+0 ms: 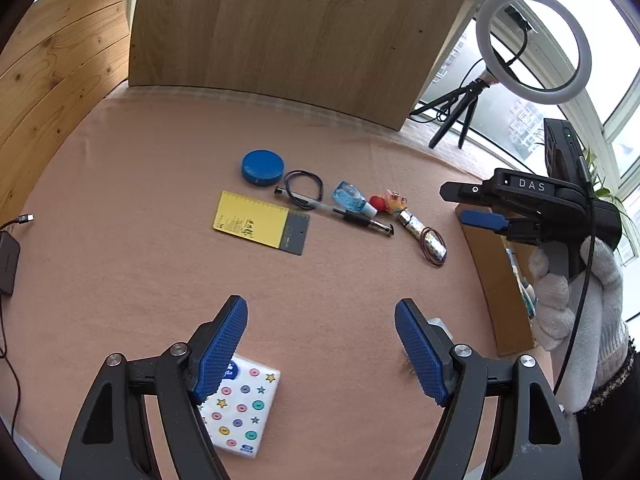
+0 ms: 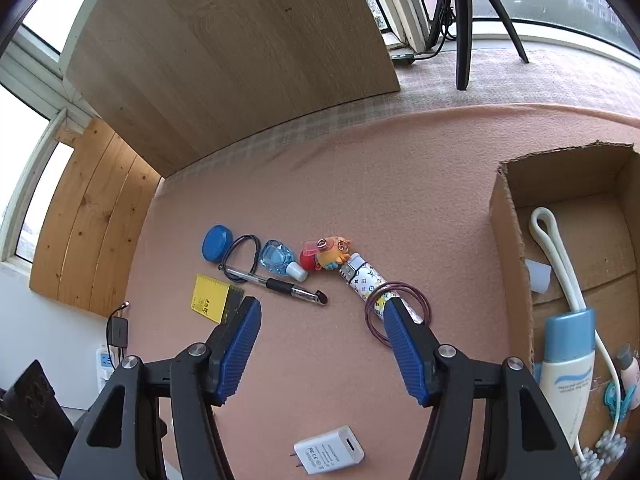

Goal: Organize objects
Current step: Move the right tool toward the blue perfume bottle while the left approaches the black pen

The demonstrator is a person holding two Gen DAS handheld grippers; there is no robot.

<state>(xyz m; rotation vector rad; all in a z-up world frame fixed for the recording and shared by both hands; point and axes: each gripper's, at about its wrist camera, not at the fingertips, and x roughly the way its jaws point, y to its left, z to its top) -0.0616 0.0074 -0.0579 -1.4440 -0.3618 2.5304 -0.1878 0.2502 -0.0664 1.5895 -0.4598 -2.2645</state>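
Observation:
A row of small objects lies mid-table: blue round lid [image 1: 262, 168] [image 2: 217, 242], black hair tie [image 1: 304, 190], pen [image 1: 336, 212] [image 2: 280, 284], small blue bottle [image 1: 352, 196] [image 2: 278, 260], orange toy figure [image 1: 390, 202] [image 2: 328, 256], patterned tube [image 1: 424, 232] [image 2: 366, 280] with a brown hair tie [image 2: 396, 312] around it, and yellow notepad [image 1: 260, 222] [image 2: 210, 298]. My left gripper [image 1: 320, 344] hangs open above bare cloth, its left finger over a dotted tissue pack [image 1: 240, 408]. My right gripper [image 2: 320, 320] [image 1: 468, 206] is open and empty, just short of the tube.
An open cardboard box [image 2: 508, 240] [image 1: 496, 280] at the right holds a lotion tube [image 2: 568, 364] and other items. A white charger [image 2: 328, 456] lies near the front edge. A wooden board [image 1: 280, 32] stands behind, with a ring light on a tripod [image 1: 532, 44] at the back right. A cable [image 1: 16, 222] lies far left.

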